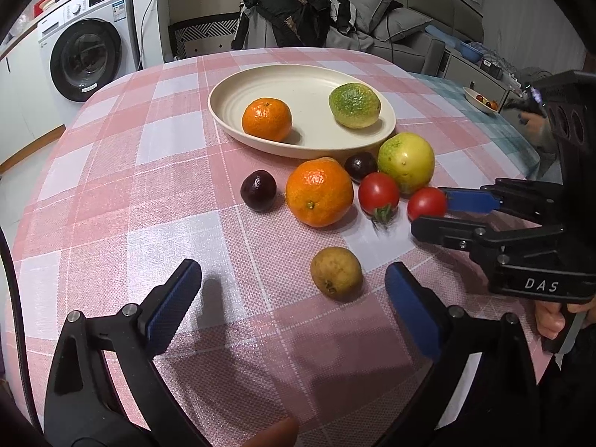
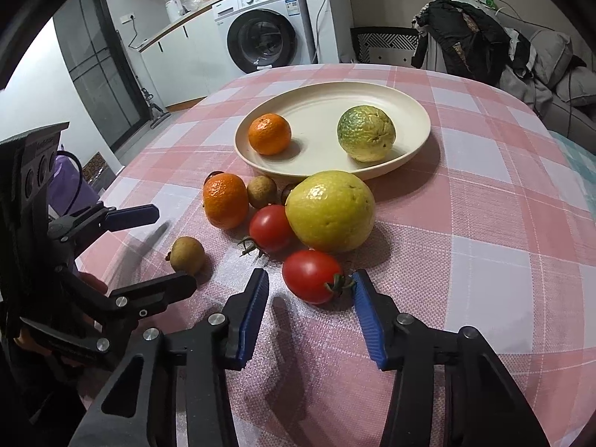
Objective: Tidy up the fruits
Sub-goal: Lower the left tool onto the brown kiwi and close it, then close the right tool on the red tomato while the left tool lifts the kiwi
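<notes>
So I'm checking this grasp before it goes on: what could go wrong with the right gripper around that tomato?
1. The right gripper straddles the nearest tomato off-centre: one pad is at its stem, the other apart, so closing could roll it away.
2. It lies near the second tomato and the yellow-green fruit; a nudge might scatter them.
3. Tomatoes are soft, so squeezing hard could bruise it.

Left tongs (image 1: 294, 298) spread wide; right tongs (image 2: 311, 283) narrower, angled down.
</notes>
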Available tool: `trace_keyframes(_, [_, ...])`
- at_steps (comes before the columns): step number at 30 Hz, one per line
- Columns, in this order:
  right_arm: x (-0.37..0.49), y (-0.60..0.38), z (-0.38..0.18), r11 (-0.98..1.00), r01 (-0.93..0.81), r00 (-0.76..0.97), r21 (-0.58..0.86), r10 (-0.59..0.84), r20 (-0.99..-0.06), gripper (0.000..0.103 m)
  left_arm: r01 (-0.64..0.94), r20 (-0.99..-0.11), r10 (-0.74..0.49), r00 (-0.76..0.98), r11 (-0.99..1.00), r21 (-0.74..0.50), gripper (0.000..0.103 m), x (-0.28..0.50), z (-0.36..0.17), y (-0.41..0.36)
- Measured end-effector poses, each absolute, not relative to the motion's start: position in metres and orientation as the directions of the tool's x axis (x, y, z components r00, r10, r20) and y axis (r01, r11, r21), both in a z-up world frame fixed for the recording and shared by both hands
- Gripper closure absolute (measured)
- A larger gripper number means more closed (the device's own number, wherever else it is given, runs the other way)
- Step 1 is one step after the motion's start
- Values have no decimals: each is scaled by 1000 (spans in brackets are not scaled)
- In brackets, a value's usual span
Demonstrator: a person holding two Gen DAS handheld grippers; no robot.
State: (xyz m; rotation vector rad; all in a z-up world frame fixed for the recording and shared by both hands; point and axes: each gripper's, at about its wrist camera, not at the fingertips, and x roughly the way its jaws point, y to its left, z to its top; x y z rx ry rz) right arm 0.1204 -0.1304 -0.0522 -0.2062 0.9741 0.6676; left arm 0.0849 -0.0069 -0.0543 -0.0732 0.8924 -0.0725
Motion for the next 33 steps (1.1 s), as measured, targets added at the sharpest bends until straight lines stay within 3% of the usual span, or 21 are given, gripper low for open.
trace_keyframes(4, [120,-128,-53,794,-597,394,116,416,-819,60,38,-775,-104,624,994,-103,4,86,-54,-6])
trace_keyframes(13, [114,-132,-47,809,-571,424,139,435,-795,75,58,-785,-130,605,991,-119,16,85,-59,-8])
trace_keyframes(21, [111,-134,-46,809,-569,411,147,434,-801,76,88,-782,-145,606,989,-115,28,82,-57,-14])
trace_keyframes(27, [119,-135,-49,812,-562,396,155,429,-812,72,101,-776,-155,612,988,-118,53,82,-56,-14])
trace_keyframes(30, [121,-132,-50,810,-570,391,139,415,-822,70,127,-769,-189,610,982,-141,75,81,-55,-15])
trace_keyframes(33, [121,-128,-51,807,-580,394,109,395,-830,70,135,-768,-198,609,980,-146,78,80,-55,-16])
